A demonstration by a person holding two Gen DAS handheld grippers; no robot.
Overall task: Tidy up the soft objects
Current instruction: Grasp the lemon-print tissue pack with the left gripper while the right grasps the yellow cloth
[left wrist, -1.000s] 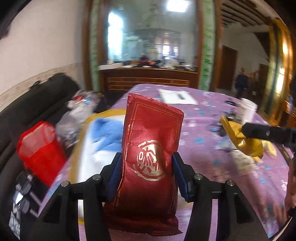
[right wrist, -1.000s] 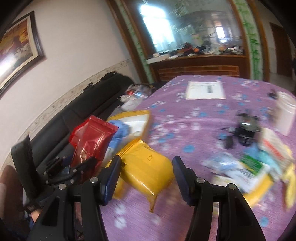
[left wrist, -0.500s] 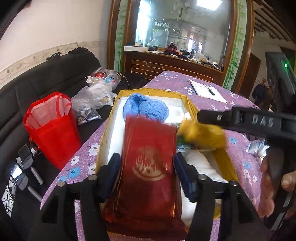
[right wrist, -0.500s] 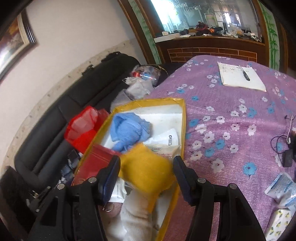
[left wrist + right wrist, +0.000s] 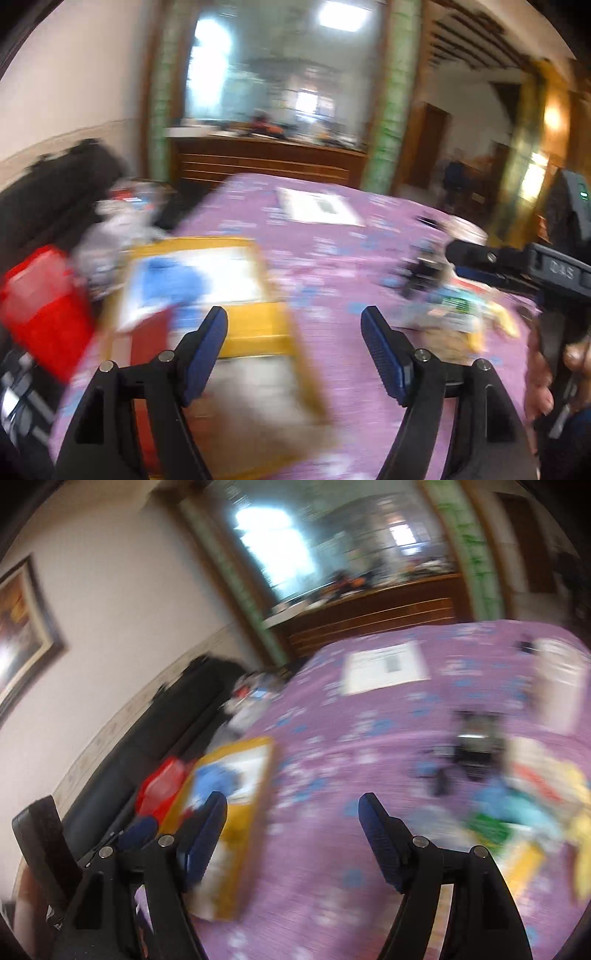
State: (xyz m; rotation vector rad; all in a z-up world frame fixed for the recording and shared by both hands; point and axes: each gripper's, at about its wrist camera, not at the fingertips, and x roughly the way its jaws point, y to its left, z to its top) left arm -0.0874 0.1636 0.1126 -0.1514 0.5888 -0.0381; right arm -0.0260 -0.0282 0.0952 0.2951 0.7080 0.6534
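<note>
Both views are motion-blurred. My left gripper hangs over the purple tablecloth, its jaws opening with nothing between them. Just left of it is the yellow-rimmed box, holding a blue cloth, the red packet and the yellow packet. My right gripper is also empty, jaws opening, right of the box. The blue cloth and yellow packet show behind its left finger. A pile of soft packets lies to the right.
A red bag and a black sofa stand left of the table. A paper sheet and a white cup sit farther back. A black device with cables lies by the packet pile.
The red packet has left my left gripper and the yellow packet my right; both lie in the box. Both grippers have opened wider and swung right, away from the box.
</note>
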